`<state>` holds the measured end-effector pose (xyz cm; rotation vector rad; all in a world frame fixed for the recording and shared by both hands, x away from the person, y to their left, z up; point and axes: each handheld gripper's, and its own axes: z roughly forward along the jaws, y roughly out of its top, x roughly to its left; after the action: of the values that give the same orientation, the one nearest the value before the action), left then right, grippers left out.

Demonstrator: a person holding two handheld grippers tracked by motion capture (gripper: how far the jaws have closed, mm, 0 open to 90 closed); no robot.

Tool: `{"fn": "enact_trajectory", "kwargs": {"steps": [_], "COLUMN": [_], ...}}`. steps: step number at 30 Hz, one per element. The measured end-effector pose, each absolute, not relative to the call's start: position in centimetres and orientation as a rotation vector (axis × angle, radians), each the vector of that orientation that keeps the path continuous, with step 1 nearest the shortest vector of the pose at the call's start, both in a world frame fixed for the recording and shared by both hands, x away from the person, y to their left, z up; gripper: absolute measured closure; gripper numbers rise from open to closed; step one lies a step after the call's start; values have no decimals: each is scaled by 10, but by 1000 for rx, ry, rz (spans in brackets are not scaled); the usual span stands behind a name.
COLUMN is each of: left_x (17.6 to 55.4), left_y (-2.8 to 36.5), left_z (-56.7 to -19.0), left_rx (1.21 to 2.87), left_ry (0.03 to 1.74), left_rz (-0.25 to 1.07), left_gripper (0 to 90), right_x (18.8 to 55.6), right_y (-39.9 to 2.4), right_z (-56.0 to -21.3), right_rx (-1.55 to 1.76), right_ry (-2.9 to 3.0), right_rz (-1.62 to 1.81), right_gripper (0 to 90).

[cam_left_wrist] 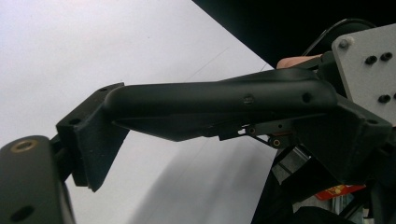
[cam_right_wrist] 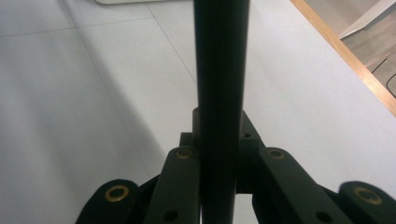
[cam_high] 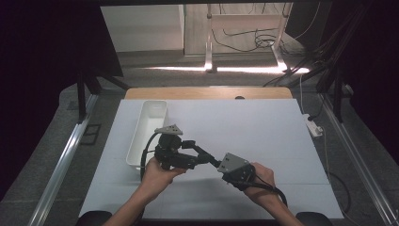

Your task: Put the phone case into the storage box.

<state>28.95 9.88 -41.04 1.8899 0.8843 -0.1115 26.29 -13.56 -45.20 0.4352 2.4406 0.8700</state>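
Between the two hands, just above the white table cover (cam_high: 254,127), both grippers are meeting tip to tip. L hand (cam_high: 157,175) is holding the left gripper (cam_high: 190,154) w/ its grey plate facing up and its jaws released, standing wide. R hand (cam_high: 264,181) is holding the right gripper (cam_high: 188,143) w/ jaws clenched, reading as one dark bar straight up the middle of the right gripper view; nothing is showing between them. That shut pair is pointing into the L gripper's front and, in the left gripper view, is lying across the frame right by the L gripper's own black jaw block. Can't tell if the two are touching.

White tray (cam_high: 141,134) is sitting on the cover beside the L gripper, behind its jaws and on the far side from the R gripper's, well apart from the R jaw tips. Its rim is peeking in at the top edge of the right gripper view, beyond the clenched jaws.
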Motion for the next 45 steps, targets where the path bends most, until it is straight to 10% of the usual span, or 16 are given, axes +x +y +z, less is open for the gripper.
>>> {"fn": "enact_trajectory", "kwargs": {"steps": [45], "left_x": [287], "left_y": [128], "left_z": [-407], "left_rx": [1964], "left_ry": [654], "left_rz": [157], "left_gripper": [0], "right_x": [283], "right_y": [-175], "right_z": [-438], "right_rx": [651], "right_ry": [2693], "right_rz": [1375], "right_gripper": [851]}}
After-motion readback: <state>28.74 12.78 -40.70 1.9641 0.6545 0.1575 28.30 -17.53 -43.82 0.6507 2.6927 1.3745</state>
